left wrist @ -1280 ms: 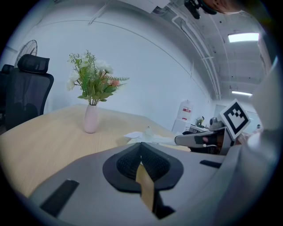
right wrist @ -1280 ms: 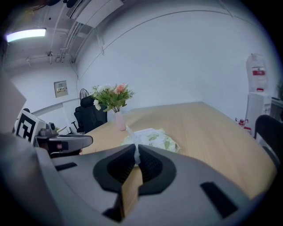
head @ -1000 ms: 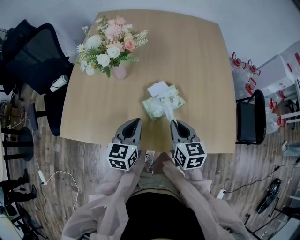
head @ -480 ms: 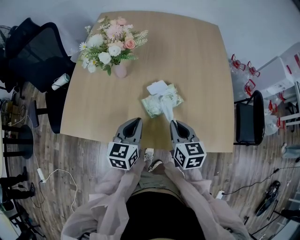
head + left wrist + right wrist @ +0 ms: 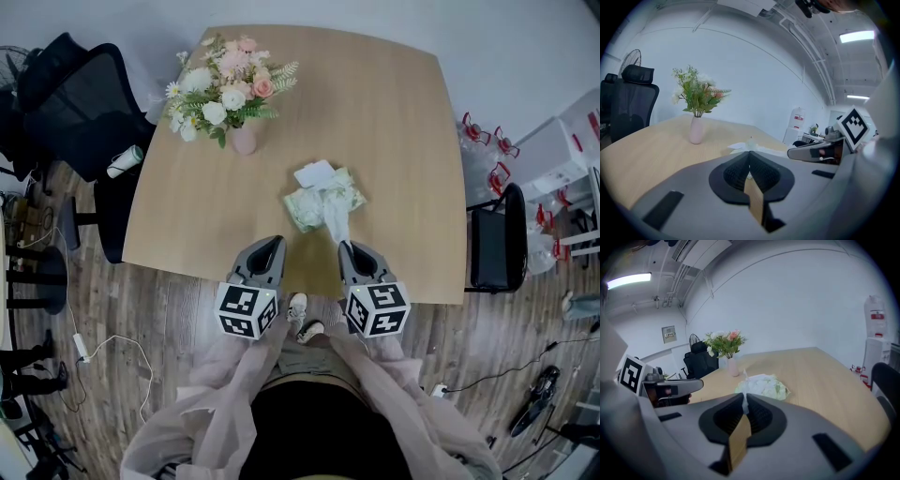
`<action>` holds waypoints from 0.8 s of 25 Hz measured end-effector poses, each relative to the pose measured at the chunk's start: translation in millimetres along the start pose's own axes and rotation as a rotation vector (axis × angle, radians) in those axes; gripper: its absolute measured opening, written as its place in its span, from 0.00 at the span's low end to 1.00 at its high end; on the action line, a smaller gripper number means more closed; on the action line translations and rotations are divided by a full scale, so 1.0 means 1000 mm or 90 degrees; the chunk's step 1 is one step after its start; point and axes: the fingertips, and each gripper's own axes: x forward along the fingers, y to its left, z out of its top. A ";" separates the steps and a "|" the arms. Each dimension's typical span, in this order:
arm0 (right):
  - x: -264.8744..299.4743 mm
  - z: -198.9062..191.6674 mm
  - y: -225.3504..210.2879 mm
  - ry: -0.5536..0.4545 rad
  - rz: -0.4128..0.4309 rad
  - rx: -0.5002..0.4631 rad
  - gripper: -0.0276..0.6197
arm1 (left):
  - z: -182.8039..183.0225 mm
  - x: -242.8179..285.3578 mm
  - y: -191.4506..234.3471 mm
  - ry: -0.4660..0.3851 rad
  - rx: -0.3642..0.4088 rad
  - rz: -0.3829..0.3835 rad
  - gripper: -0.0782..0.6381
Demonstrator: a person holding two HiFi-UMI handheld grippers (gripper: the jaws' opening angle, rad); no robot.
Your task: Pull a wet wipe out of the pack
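Note:
The pale green wet wipe pack (image 5: 323, 199) lies on the wooden table (image 5: 394, 112) with its white lid flap (image 5: 316, 175) folded open. A white wipe (image 5: 335, 221) stretches from the pack's opening back to my right gripper (image 5: 345, 246), which is shut on the wipe's end. In the right gripper view the wipe (image 5: 745, 401) runs between the closed pads toward the pack (image 5: 764, 384). My left gripper (image 5: 274, 242) hovers at the near table edge, left of the pack, shut and holding nothing. From the left gripper view the pack (image 5: 750, 146) shows just past the closed tips (image 5: 749, 153).
A pink vase of flowers (image 5: 230, 89) stands at the table's far left. A black office chair (image 5: 66, 98) sits left of the table and a black chair (image 5: 495, 234) at its right. Cables trail across the wood floor (image 5: 103, 356).
Both grippers stay where they were. The wipe between the pack and the right gripper hangs a little wider and looser than a second ago.

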 end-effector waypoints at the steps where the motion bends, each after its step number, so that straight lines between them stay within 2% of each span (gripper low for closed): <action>1: -0.001 0.000 0.000 0.000 -0.001 0.000 0.07 | 0.000 -0.001 -0.001 0.000 0.000 -0.001 0.12; 20: -0.030 -0.005 0.001 -0.010 -0.019 0.007 0.07 | 0.001 -0.018 -0.018 -0.005 0.012 -0.012 0.12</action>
